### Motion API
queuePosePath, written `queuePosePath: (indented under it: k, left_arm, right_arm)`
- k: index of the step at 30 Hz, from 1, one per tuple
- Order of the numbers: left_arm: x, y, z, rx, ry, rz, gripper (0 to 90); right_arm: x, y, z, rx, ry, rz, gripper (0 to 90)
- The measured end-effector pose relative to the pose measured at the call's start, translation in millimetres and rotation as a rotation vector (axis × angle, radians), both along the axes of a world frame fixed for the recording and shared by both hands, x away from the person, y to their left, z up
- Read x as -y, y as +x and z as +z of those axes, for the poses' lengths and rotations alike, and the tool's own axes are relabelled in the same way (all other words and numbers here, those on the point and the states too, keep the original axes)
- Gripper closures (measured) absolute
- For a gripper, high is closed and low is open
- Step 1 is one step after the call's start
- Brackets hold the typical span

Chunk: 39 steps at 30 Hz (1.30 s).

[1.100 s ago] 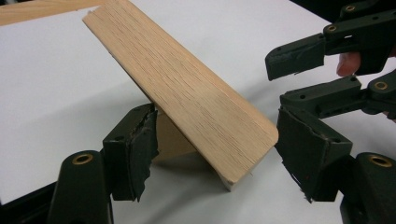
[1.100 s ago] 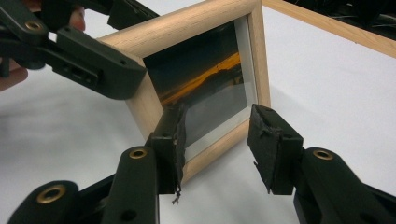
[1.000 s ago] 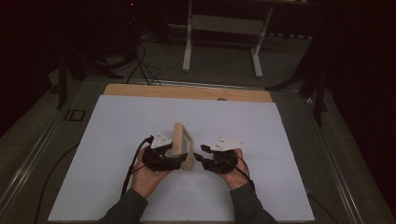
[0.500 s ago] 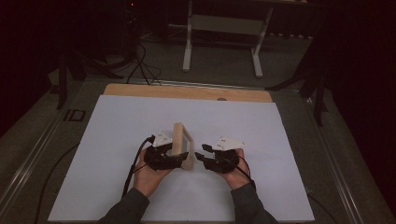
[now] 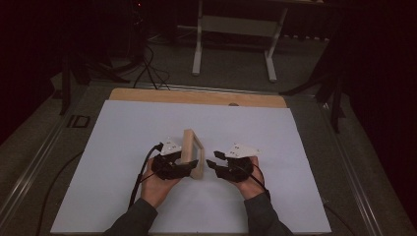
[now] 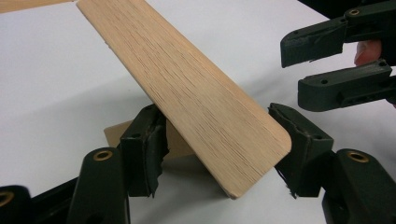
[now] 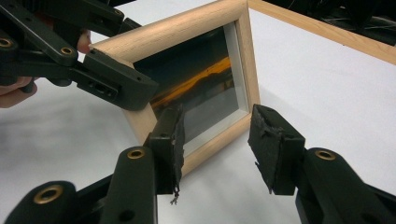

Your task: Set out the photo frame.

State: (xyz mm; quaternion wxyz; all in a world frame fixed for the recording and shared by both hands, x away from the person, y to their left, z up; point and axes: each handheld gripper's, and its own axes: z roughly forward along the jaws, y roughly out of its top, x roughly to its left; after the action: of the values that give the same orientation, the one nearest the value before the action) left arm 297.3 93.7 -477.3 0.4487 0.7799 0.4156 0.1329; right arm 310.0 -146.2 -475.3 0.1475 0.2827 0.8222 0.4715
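Note:
A light wooden picture frame (image 5: 192, 150) stands on edge near the middle of the white sheet (image 5: 123, 142). My left gripper (image 5: 189, 167) is shut on its near end, one jaw at the front and one at the back. In the left gripper view the frame's plain wooden back (image 6: 196, 93) slants between my left gripper's (image 6: 224, 149) pads. My right gripper (image 5: 212, 164) is open just right of the frame, apart from it. In the right gripper view the glass front (image 7: 201, 79) faces my right gripper (image 7: 219, 144), which holds nothing.
The white sheet lies on a wooden board whose bare strip (image 5: 196, 97) shows along the far edge. A black cable (image 5: 137, 179) trails from the left gripper. Beyond the table stand a white desk frame (image 5: 233, 24) and dark stands on the floor.

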Motion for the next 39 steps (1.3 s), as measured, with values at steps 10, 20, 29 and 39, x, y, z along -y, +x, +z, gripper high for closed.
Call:
queuePosePath:
  k: [10, 20, 29, 39]
  left_arm:
    - [-0.4, -0.8, 0.8, 0.004, 0.0, -0.009, 45.1]
    - [0.7, -3.1, 1.9, 0.016, 0.007, -0.018, 53.2]
    - [1.7, -5.0, 2.6, 0.036, 0.037, -0.024, 60.5]
    - [3.2, -6.4, 2.7, 0.051, 0.055, -0.039, 60.8]
  right_arm:
    - [2.4, 0.6, 1.5, 0.003, 0.006, -0.005, 54.4]
    - [7.5, 1.5, 4.7, 0.012, 0.017, -0.019, 54.2]
    - [11.5, 1.5, 8.5, 0.026, 0.035, -0.037, 54.3]
    - [15.3, 2.1, 10.7, 0.037, 0.05, -0.052, 54.3]
